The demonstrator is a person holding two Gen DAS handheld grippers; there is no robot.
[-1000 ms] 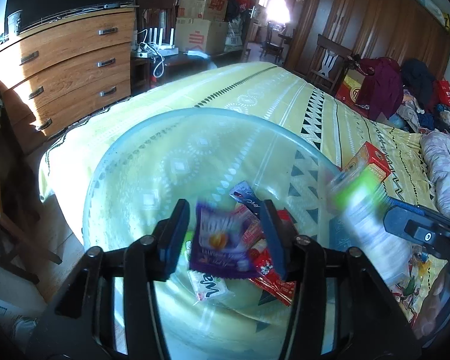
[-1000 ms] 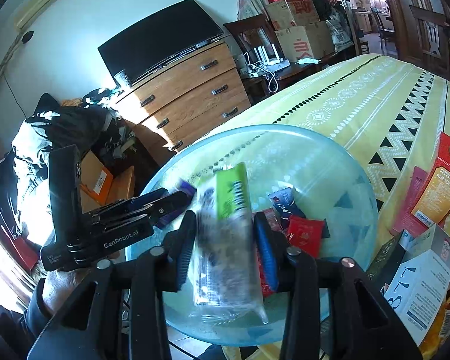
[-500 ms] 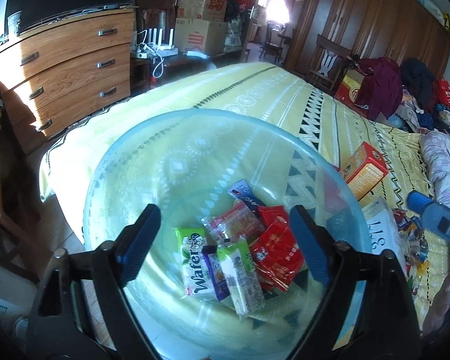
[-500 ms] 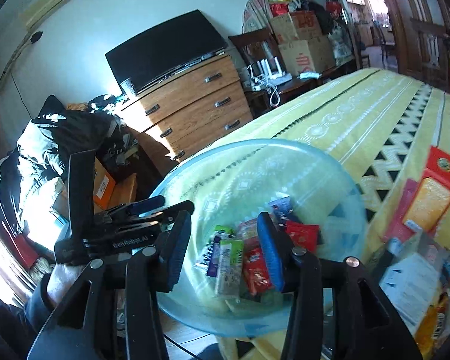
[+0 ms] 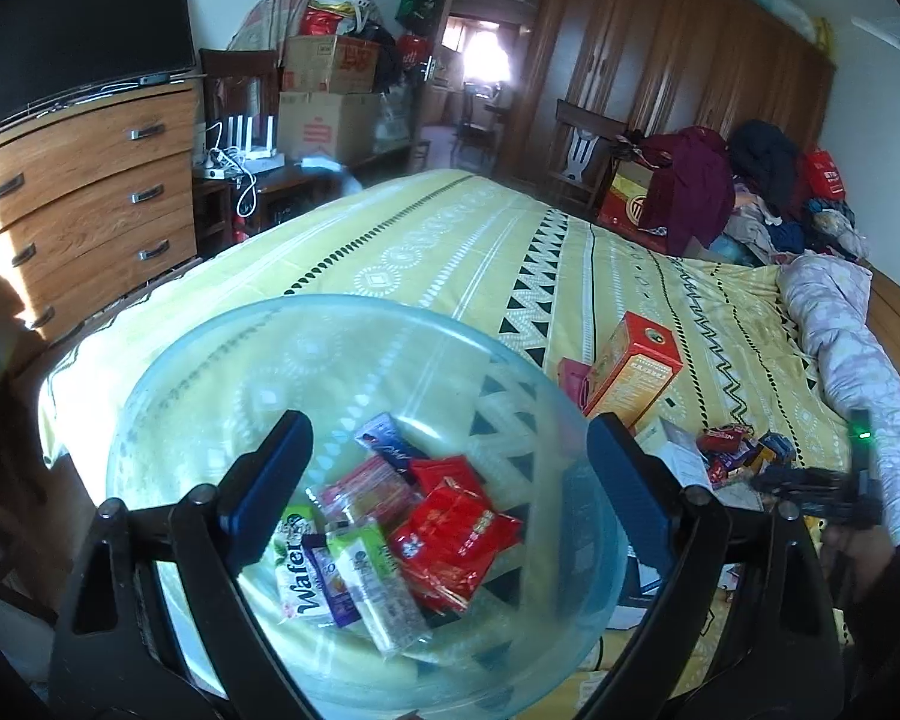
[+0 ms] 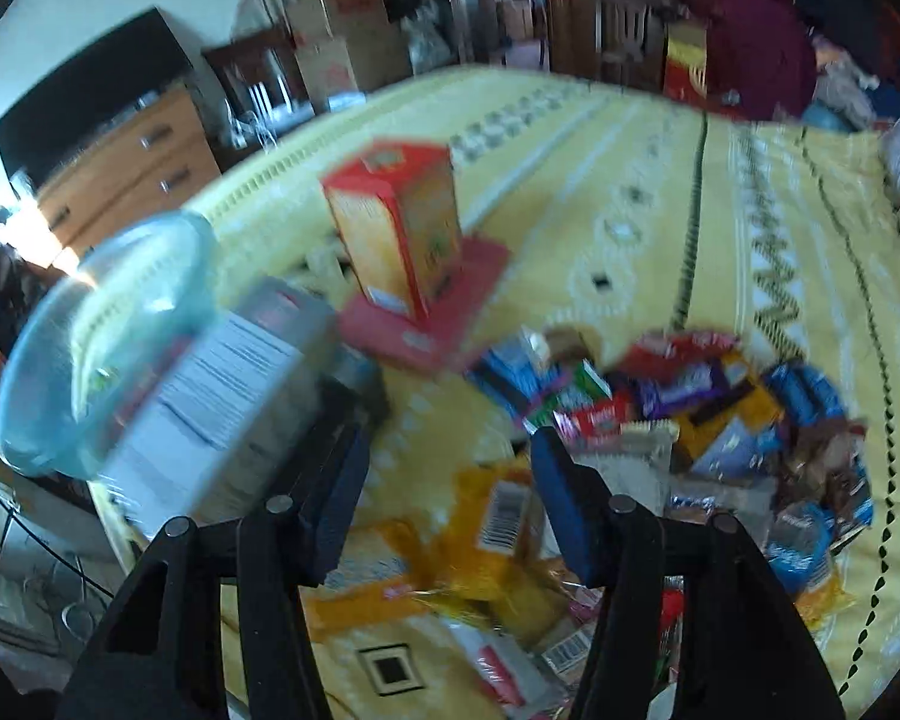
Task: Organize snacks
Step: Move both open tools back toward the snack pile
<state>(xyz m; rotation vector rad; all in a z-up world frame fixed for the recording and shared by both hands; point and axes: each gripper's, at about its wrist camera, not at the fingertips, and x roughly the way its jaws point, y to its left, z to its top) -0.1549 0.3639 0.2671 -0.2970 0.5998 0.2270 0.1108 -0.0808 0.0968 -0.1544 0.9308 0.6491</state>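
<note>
Left gripper [image 5: 450, 474]: jaws wide apart, nothing between them; poised over the clear plastic bowl [image 5: 222, 372], blue-padded fingers [image 5: 270, 474] framing its contents

Clear plastic bowl: pale blue tint, sits at the near corner of the bed, on the yellow patterned bedspread [image 5: 450, 252]. Contents, heaped at the bottom:
- green-and-white Wafer packet [image 5: 297, 576], left side
- purple packet [image 5: 330, 582], partly under its neighbours
- light green-topped clear packet [image 5: 378, 582], lying across the purple one
- red packets [image 5: 456, 534], right of centre
- pink clear-wrapped packet [image 5: 366, 492], behind the red ones
- dark blue packet [image 5: 390, 447], farthest back

Right gripper [image 6: 450, 480]: jaws apart, empty; aimed at the loose snack pile [image 6: 702, 408] on the bedspread; view motion-blurred, so single wrappers are hard to tell apart. Yellow packets [image 6: 498, 546] lie directly below the fingers

Orange-red carton [image 6: 396, 228]: upright on a flat pink box [image 6: 444, 306], between bowl and snack pile

White-and-grey printed box [image 6: 228, 396]: just beside the bowl, on the pile side

Surroundings: wooden chest of drawers [image 5: 84, 204] with a television [image 5: 78, 48] on top, beyond the foot of the bed; stacked cardboard boxes [image 5: 324, 96] farther back; dark wooden wardrobe [image 5: 678, 72] along the far wall; rolled floral quilt [image 5: 852, 372] at the right edge of the bed
</note>
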